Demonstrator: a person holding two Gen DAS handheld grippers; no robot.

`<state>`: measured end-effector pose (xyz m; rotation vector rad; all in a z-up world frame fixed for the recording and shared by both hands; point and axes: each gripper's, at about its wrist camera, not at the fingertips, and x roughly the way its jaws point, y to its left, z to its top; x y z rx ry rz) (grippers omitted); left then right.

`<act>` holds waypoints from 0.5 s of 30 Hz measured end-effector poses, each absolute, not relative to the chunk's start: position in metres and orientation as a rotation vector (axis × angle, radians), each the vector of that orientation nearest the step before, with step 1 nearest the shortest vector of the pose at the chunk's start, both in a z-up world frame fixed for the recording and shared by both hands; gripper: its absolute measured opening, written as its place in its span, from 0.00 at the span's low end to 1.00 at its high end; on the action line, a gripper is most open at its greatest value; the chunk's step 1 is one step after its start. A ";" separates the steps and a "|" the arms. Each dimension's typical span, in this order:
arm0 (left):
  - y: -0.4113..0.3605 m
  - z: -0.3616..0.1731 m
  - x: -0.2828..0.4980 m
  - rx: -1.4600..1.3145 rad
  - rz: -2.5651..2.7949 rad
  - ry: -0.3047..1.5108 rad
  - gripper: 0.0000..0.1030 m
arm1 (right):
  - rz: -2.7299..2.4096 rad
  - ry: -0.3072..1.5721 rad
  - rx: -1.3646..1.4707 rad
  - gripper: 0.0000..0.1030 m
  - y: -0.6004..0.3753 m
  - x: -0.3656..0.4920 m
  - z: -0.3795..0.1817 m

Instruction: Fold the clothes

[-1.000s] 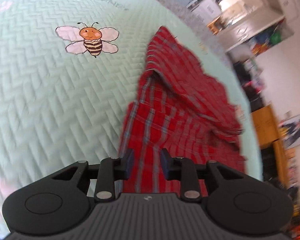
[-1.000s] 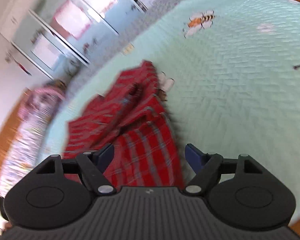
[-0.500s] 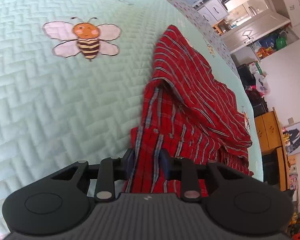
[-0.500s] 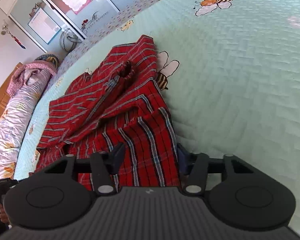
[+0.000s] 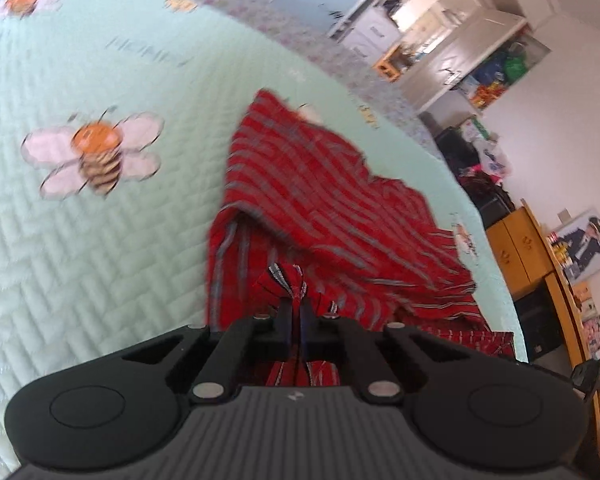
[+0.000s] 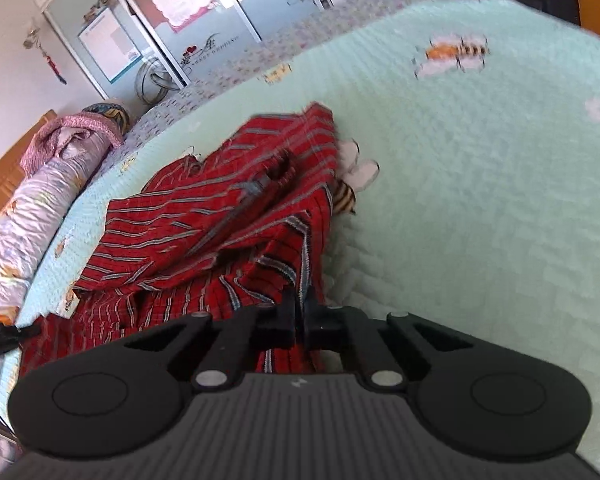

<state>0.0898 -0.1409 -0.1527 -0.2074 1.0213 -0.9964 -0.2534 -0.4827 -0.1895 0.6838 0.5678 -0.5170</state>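
1. A red plaid woven garment with grey-blue and white stripes (image 5: 308, 200) lies crumpled on the mint-green quilted bedspread (image 5: 80, 264).
2. It's loosely bunched, layers overlapping, one pointed corner reaching towards the far side of the bed.
3. From the right wrist view the garment (image 6: 204, 236) spreads leftward, partly covering a printed bee.
4. Its near edges are gathered into pinched, raised tufts, one at each camera's foreground.
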 end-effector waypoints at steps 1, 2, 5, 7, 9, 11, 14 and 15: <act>-0.145 -0.151 0.088 -0.186 -1.003 1.018 0.01 | -0.519 0.573 0.659 0.04 -0.480 -0.252 -0.185; -0.148 -0.149 0.087 -0.165 -1.009 1.014 0.01 | -0.512 0.592 0.628 0.06 -0.477 -0.249 -0.184; -0.157 -0.158 0.088 -0.136 -0.998 1.045 0.02 | -0.521 0.647 0.586 0.21 -0.476 -0.238 -0.189; -0.159 -0.168 0.092 -0.141 -0.984 1.074 0.02 | -0.525 0.662 0.580 0.24 -0.479 -0.232 -0.196; -0.158 -0.174 0.095 -0.151 -0.974 1.084 0.02 | -0.545 0.670 0.556 0.24 -0.480 -0.227 -0.201; -0.156 -0.174 0.094 -0.160 -0.975 1.076 0.02 | -0.563 0.677 0.508 0.25 -0.477 -0.224 -0.203; -0.152 -0.168 0.090 -0.153 -0.985 1.047 0.02 | -0.589 0.665 0.433 0.25 -0.468 -0.225 -0.197; -0.151 -0.167 0.090 -0.152 -0.989 1.038 0.02 | -0.597 0.657 0.407 0.25 -0.465 -0.227 -0.193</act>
